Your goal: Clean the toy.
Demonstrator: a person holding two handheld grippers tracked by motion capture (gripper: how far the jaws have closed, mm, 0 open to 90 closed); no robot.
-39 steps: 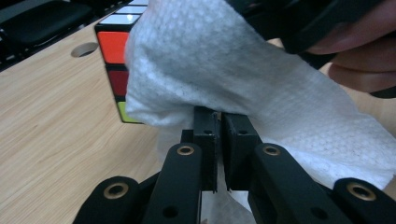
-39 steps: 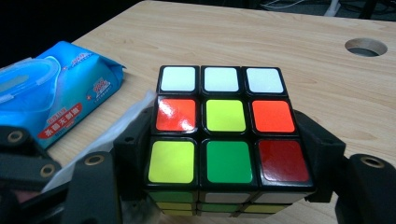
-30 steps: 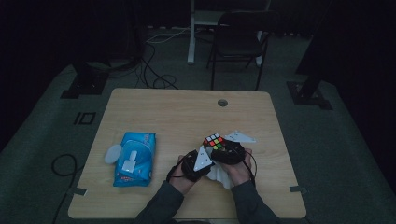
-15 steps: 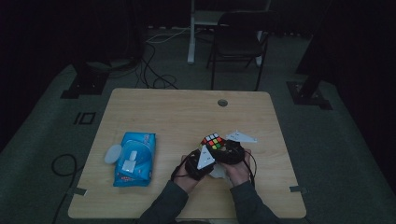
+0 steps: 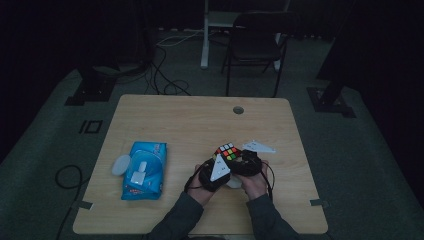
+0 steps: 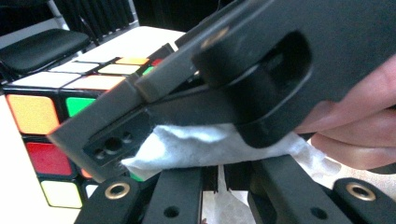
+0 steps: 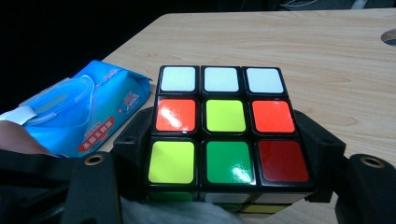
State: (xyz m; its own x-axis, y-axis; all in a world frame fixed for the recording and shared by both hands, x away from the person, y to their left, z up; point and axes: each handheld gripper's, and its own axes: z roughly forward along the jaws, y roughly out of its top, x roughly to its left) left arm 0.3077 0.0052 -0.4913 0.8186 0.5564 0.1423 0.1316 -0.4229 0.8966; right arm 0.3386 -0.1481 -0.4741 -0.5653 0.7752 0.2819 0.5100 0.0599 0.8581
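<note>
The cube (image 7: 226,135) shows white, orange, yellow-green, green and red squares; the wipes pack (image 7: 81,114) looks blue.

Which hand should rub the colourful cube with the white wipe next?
Probably the left. The left gripper has the white wipe at its jaws, right beside the cube, which the right gripper clamps from both sides.

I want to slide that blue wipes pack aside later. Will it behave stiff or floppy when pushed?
The blue wipes pack looks like a soft film pouch with a pinched end, so it would probably dent and sag. Lying flat on the table, it should slide, not roll. Its plastic lid stands open and may flap.
</note>
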